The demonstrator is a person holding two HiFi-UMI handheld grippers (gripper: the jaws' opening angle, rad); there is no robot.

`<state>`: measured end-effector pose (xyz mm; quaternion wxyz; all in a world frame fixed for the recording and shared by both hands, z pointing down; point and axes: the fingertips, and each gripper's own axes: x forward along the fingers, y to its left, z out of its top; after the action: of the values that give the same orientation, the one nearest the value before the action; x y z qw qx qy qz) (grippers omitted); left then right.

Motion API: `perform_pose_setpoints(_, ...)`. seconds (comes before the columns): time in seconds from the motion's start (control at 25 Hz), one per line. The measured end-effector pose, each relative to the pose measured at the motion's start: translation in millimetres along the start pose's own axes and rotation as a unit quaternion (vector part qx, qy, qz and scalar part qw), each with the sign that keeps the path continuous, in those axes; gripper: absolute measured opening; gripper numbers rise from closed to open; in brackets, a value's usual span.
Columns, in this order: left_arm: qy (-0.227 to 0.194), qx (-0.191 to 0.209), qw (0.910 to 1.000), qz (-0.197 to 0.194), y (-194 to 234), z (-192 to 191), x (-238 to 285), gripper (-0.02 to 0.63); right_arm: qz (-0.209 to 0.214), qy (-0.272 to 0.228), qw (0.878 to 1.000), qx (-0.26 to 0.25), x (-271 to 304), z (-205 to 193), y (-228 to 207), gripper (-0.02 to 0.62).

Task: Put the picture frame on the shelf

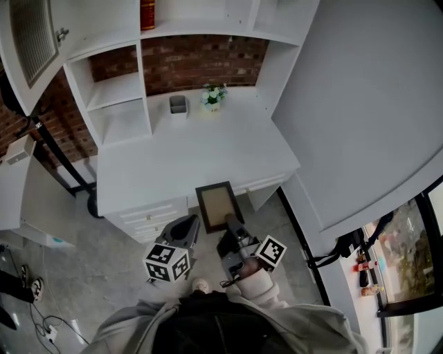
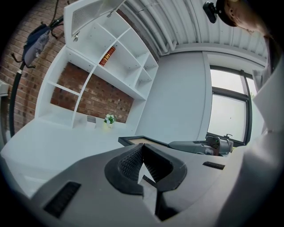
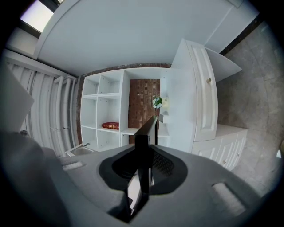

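A dark picture frame (image 1: 219,205) with a tan inside hangs flat just over the front edge of the white desk (image 1: 187,159). My right gripper (image 1: 232,222) is shut on its near edge. In the right gripper view the picture frame (image 3: 147,135) stands edge-on between the pads of the right gripper (image 3: 143,170). The left gripper (image 1: 188,222) hovers just left of the frame with its jaws shut and nothing in them. The left gripper view shows the left gripper (image 2: 141,160), tips together, with the frame (image 2: 136,141) beyond. The white shelf unit (image 1: 118,90) rises at the desk's back left.
A small grey cup (image 1: 178,105) and a little flower pot (image 1: 213,97) stand at the back of the desk against the brick wall. A red book (image 1: 147,14) sits on an upper shelf. An open cabinet door (image 1: 31,41) juts out top left. Drawers (image 1: 149,218) face me below the desk.
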<state>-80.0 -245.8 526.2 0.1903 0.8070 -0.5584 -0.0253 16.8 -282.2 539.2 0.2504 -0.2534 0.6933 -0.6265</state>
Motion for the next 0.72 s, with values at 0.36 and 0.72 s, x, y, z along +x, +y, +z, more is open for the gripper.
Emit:
perform_pose_setpoints(0.36,0.001,0.002,1.0,0.009,8.6,2.5,20.9,0.005,-0.001,0.008,1.0,0.002,14.9,14.5,-4.9,0.049)
perform_pose_setpoints(0.72,0.007,-0.008,0.9997,0.02,9.3,-3.9,16.6,0.005,-0.006,0.012,1.0,0.012,11.3,8.9,-9.8,0.049)
